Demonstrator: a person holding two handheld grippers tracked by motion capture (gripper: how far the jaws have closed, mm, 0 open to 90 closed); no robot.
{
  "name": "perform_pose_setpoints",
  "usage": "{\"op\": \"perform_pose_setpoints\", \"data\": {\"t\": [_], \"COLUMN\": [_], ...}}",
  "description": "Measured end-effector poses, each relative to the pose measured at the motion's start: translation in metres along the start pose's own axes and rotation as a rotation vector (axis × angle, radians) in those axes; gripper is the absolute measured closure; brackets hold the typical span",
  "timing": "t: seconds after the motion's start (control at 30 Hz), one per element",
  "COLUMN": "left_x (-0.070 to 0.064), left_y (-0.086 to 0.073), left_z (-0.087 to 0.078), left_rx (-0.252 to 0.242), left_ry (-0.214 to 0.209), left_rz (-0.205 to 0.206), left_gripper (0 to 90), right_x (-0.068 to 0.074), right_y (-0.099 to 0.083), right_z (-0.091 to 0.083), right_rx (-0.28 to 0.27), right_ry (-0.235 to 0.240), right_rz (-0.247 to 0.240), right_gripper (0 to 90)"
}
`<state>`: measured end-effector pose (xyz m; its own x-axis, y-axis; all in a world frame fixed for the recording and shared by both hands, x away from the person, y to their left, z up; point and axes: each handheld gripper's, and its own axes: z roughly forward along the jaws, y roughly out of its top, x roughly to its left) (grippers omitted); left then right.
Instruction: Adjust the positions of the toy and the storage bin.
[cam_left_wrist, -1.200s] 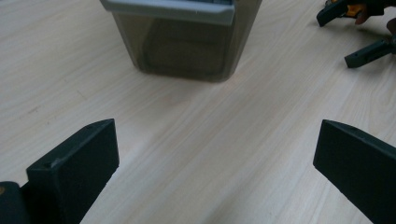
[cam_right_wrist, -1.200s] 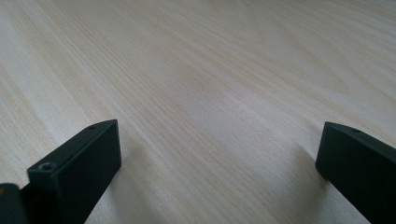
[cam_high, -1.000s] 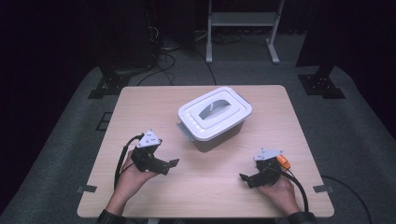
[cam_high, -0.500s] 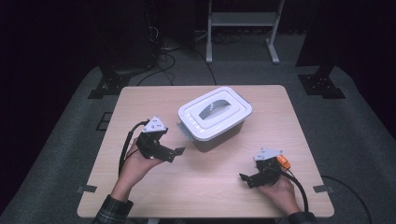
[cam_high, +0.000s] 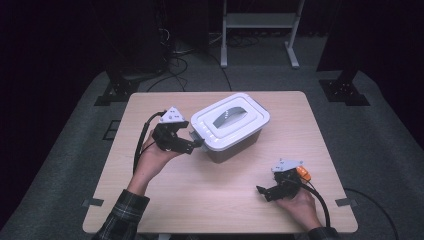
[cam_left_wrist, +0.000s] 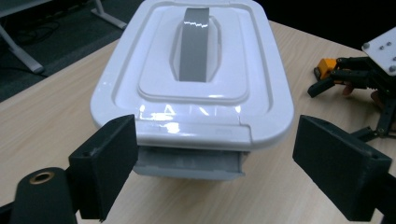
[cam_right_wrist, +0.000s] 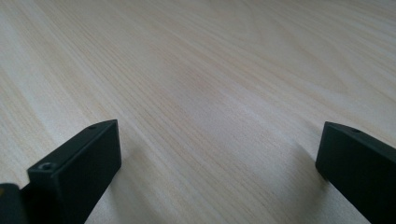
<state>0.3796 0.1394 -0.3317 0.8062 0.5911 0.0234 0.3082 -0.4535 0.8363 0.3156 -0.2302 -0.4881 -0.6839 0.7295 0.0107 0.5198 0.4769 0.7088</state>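
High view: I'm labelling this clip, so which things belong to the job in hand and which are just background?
In the job:
- white lidded box, with grey handle and end latch
- left gripper, jaws open at that latch
- right gripper, jaws open, low over the table

Just around:
- white stand on the floor
- cables behind the table

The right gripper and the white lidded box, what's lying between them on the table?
Nothing: in the high view, bare table separates the right gripper from the box.
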Motion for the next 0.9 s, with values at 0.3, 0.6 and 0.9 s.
{"op": "perform_pose_setpoints", "data": {"t": [0.3,0.6,0.9], "left_x": [0.014,0.033,0.058], "left_y": [0.021,0.038,0.039], "left_z": [0.013,0.024,0.044], "left_rx": [0.017,0.036,0.058], "left_ry": [0.009,0.035,0.060], "left_rz": [0.037,0.037,0.023], "left_gripper": [34.1,44.8,47.4], "right_x": [0.000,0.000,0.000], "right_y": [0.000,0.000,0.000], "right_z": [0.000,0.000,0.000], "right_rx": [0.000,-0.001,-0.001], "right_ry": [0.000,-0.001,-0.001], "right_rz": [0.000,0.000,-0.001], "right_gripper": [0.0,0.0,0.0]}}
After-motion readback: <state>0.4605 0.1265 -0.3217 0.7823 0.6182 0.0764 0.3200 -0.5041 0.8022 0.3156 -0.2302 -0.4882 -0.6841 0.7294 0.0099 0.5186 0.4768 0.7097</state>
